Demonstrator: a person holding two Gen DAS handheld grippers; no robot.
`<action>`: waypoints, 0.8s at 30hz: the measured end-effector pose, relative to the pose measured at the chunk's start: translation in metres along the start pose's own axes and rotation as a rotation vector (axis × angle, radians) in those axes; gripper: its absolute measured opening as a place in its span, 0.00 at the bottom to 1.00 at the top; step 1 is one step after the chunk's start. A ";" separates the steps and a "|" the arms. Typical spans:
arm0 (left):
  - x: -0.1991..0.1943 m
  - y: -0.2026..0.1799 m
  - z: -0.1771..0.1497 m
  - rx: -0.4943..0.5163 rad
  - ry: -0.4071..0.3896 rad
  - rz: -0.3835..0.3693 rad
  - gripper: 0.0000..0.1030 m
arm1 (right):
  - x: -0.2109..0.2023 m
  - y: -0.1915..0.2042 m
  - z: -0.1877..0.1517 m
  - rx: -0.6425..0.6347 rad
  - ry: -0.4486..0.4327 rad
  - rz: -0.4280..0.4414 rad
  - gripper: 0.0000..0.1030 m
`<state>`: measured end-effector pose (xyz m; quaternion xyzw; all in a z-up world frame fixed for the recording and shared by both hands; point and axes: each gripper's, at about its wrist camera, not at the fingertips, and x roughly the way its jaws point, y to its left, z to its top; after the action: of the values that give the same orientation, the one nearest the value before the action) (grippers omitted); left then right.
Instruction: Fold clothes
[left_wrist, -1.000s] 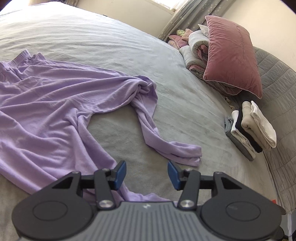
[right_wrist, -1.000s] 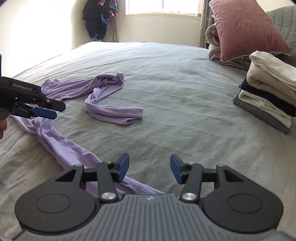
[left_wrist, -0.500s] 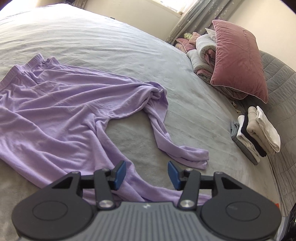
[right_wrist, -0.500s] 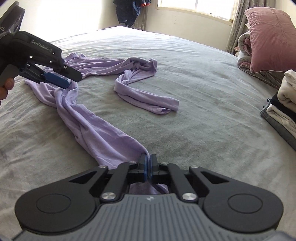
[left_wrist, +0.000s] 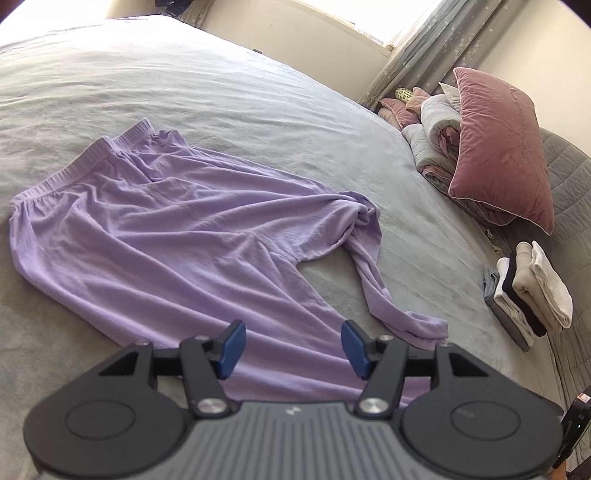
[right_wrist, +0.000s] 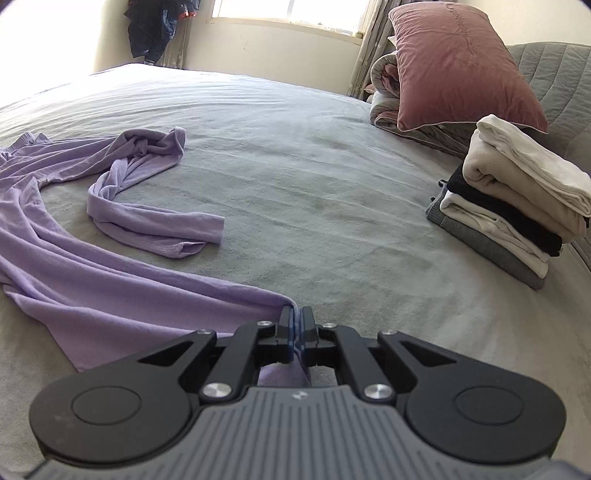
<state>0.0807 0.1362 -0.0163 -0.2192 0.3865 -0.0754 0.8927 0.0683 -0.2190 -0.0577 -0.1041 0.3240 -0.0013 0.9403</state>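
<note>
Lilac trousers (right_wrist: 74, 295) cut off at left picture edge; leg end hidden under right tool (right_wrist: 296, 325). Dark item (left_wrist: 576, 424) by bed's (left_wrist: 258, 92) right edge cropped, unidentifiable. Hanging dark garments (right_wrist: 155, 26) cut off at top.

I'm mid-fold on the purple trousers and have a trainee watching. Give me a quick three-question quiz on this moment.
1. True or false: the right gripper has cloth of the purple trousers between its jaws.
2. The left gripper is: A) clamped on the waistband, B) over a trouser leg with nothing between its jaws, C) on the folded stack.
3. What leans behind the folded stack?

Key: 1 true, though the jaws are opening. 2 B, jaws opening. 3 the pink pillow.
</note>
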 end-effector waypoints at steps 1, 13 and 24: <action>-0.003 0.005 0.001 -0.004 -0.004 0.009 0.59 | -0.002 0.001 0.001 -0.001 -0.001 0.005 0.15; -0.043 0.078 0.012 -0.114 -0.075 0.096 0.65 | -0.029 0.020 0.007 0.009 -0.037 0.154 0.46; -0.052 0.136 0.015 -0.280 -0.128 0.163 0.61 | -0.057 0.083 0.010 -0.132 -0.052 0.413 0.40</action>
<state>0.0509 0.2776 -0.0346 -0.3136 0.3519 0.0657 0.8795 0.0242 -0.1320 -0.0320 -0.0970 0.3137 0.2154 0.9197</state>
